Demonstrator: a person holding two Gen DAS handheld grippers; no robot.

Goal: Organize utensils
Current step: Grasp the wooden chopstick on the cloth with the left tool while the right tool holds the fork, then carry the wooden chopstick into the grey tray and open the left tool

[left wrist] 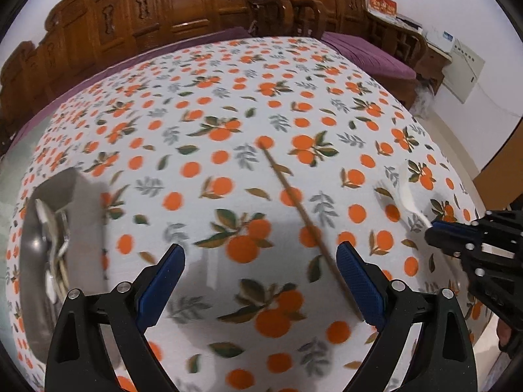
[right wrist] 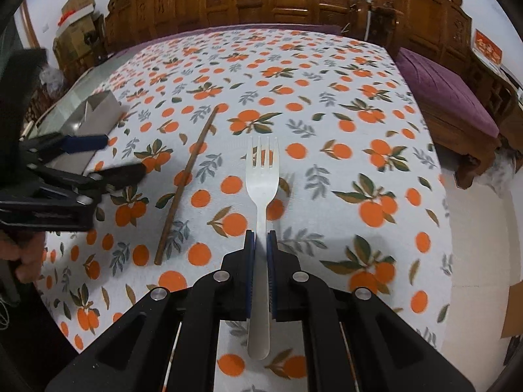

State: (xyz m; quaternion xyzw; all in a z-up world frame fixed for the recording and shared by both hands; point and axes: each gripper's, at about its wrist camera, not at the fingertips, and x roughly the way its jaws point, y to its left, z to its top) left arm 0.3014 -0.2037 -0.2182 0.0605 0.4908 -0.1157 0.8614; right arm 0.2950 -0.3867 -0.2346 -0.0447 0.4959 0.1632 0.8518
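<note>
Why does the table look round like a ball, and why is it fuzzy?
Left wrist view: the fisheye lens bulges the tablecloth; the metal tray and chopstick are smeared, likely by motion. Right wrist view: also bulged, but the fork in the right claw looks sharp.

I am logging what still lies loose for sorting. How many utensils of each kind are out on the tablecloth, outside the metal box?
Fork: 1, clamped in the right gripper
Chopstick: 1, lying on the cloth
Total: 2
The metal box holds more utensils, too blurred to count.
</note>
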